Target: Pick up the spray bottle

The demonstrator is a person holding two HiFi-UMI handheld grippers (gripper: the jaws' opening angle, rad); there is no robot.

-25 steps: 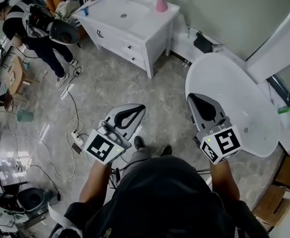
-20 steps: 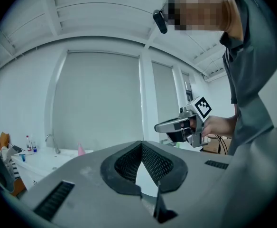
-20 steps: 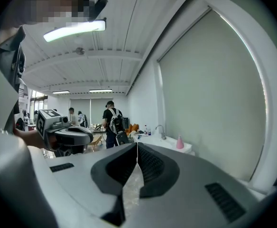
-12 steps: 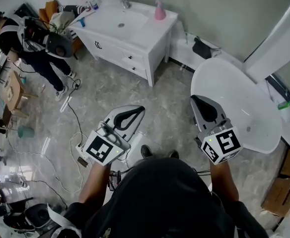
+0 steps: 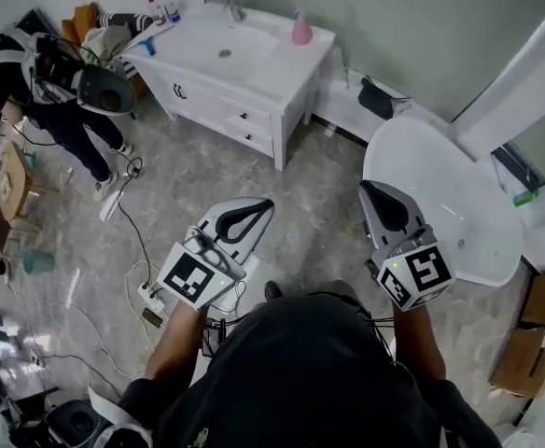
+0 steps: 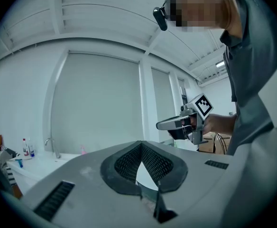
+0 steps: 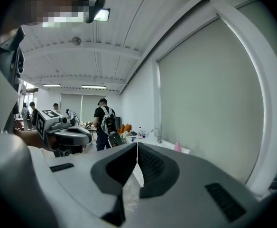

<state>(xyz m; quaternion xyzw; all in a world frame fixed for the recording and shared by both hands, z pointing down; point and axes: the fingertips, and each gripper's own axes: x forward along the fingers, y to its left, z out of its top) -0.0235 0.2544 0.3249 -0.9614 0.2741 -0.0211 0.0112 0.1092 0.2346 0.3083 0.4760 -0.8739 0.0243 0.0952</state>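
Note:
The pink spray bottle (image 5: 301,28) stands on the back right corner of a white sink vanity (image 5: 254,59), far ahead of both grippers. It shows small in the right gripper view as the pink spray bottle (image 7: 177,146) and faintly in the left gripper view (image 6: 83,149). My left gripper (image 5: 264,203) is held out over the floor, shut and empty, its tips (image 6: 141,143) meeting. My right gripper (image 5: 366,187) is also shut with nothing in it, its jaws (image 7: 137,144) closed together. The two are held level, side by side.
A white oval bathtub (image 5: 450,194) lies to the right, partly under the right gripper. Another person (image 5: 48,73) with a backpack stands left of the vanity. Cables and a power strip (image 5: 146,292) lie on the floor at left. Cardboard boxes (image 5: 534,329) sit at far right.
The vanity and bottle have drifted lower in the head view as I moved towards them with both grippers. Both stay shut and empty.

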